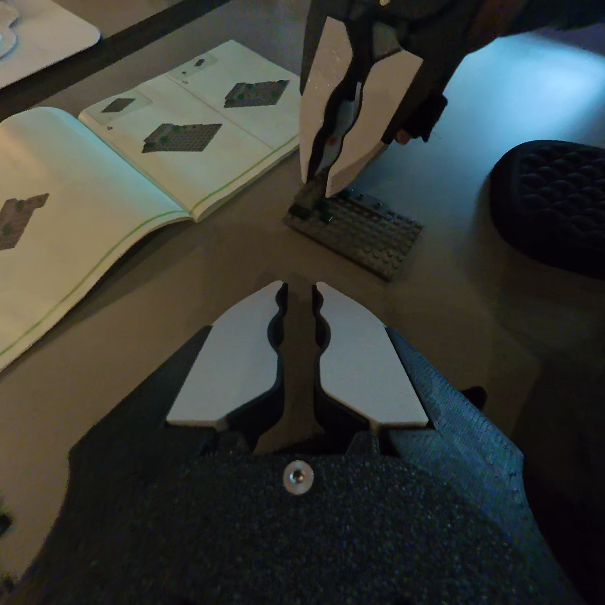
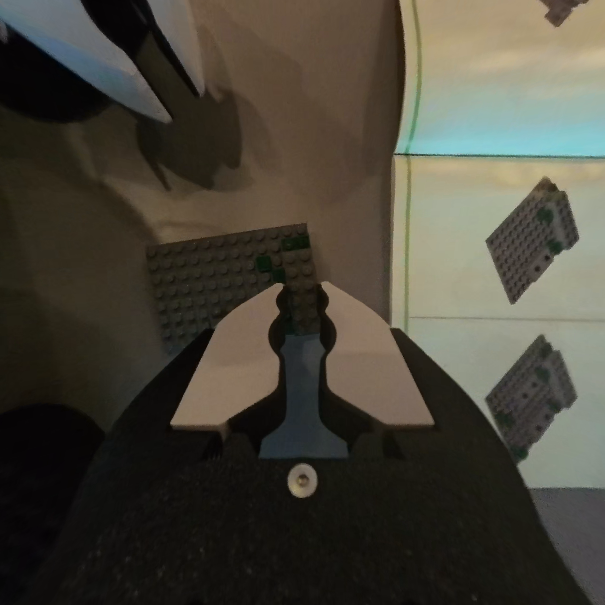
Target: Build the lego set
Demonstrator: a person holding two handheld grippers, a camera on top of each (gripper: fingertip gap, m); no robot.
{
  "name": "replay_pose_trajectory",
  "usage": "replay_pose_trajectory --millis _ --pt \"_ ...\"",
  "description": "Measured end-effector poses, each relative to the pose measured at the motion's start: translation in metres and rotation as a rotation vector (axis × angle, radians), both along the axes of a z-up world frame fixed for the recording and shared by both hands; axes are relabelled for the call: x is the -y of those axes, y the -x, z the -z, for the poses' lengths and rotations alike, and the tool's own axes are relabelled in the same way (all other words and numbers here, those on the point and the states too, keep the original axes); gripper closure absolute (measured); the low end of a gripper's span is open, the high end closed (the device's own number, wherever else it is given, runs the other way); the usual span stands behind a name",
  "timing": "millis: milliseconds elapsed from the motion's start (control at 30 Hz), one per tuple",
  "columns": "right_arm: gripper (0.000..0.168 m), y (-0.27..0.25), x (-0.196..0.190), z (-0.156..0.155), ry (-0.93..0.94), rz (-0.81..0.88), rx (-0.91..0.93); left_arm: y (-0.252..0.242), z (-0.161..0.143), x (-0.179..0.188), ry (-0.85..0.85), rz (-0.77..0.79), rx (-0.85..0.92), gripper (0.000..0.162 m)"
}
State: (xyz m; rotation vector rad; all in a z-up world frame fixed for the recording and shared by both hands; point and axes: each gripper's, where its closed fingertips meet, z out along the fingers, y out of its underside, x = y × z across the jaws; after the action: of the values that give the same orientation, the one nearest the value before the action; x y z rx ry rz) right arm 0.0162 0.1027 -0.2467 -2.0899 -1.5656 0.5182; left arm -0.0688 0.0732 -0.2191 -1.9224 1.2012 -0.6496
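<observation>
Grey studded baseplate [image 1: 355, 234] is lying flat on the tan tabletop [image 1: 229, 294], and everything else is placed around it. To its left an open instruction booklet [image 1: 137, 170] is lying flat, printed build pictures facing up. At the baseplate's left corner, beside small dark green pieces [image 1: 322, 209], the right gripper [image 1: 316, 188] is coming down from above with a narrow grey plate [image 2: 301, 288] pinched between its white fingers [image 2: 357, 353]. To the baseplate's right a dark rounded textured object [image 1: 550, 209] is sitting, its nature unclear.

Judging from this, the risk is misalignment: the narrow plate appears to be meeting the baseplate at a tilt, so pressing could seat it crooked or 1 stud off. The baseplate is also unheld, so downward force at its corner could tip or slide it.

The right gripper's jaws are closed to a narrow gap, clamping the grey plate's long edges. The left gripper [image 1: 299, 288], nearer the camera than the baseplate, is hovering apart from it, slightly parted and holding nothing.
</observation>
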Motion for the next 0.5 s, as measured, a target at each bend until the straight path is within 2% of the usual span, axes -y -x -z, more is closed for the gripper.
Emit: replay_pose_trajectory --millis 233,500 --pt "0.152 0.003 -0.013 0.002 0.006 -0.078 -0.021 -0.002 -0.002 0.005 -0.02 0.013 -0.014 0.148" --pt "0.152 0.023 -0.028 0.003 -0.002 -0.36 -0.057 0.0 0.0 0.009 -0.019 -0.007 -0.028 0.147"
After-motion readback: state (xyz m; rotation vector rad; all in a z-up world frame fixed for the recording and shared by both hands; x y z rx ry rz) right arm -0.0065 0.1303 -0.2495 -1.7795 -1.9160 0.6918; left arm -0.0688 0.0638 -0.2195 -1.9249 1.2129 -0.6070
